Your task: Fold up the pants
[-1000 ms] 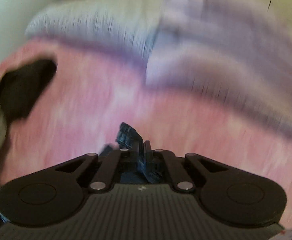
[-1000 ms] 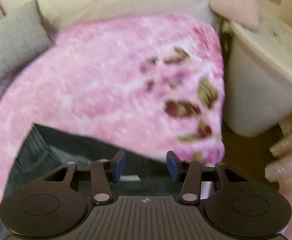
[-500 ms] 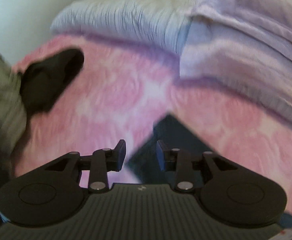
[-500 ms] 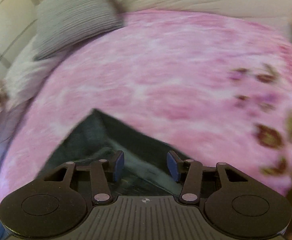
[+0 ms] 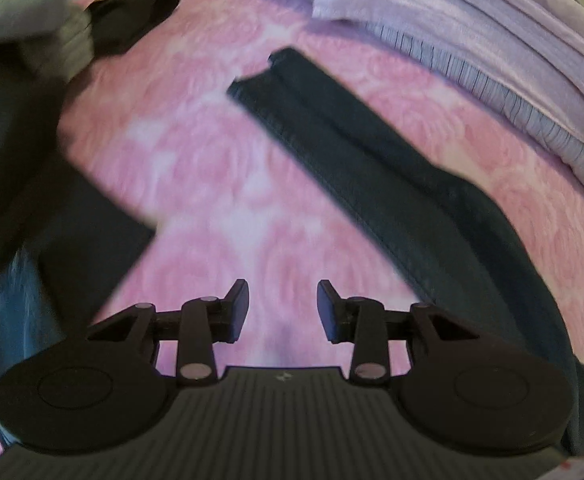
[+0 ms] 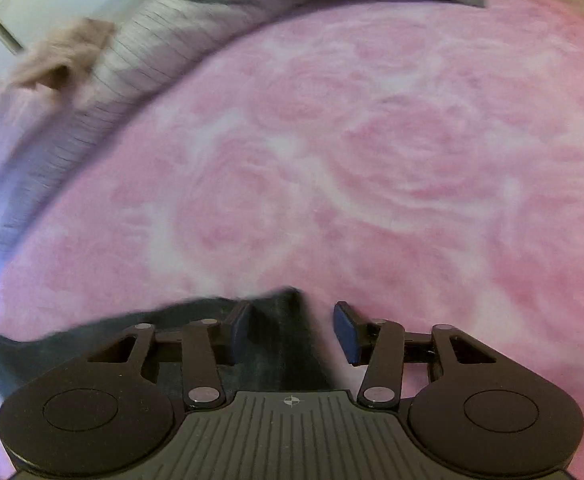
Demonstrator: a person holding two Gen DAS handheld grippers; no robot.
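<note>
A second ago the left gripper [image 5: 283, 307] was clenched on dark cloth; now its jaws stand apart and empty over the pink blanket [image 5: 220, 168], and the dark pants [image 5: 375, 168] lie flat as a long strip up and to the right of them, clear of both fingers. The right gripper [image 6: 290, 330] is released as before; a corner of the pants [image 6: 280, 332] now lies between and below its jaws, ungrasped, against the left finger [image 6: 239, 326]
</note>
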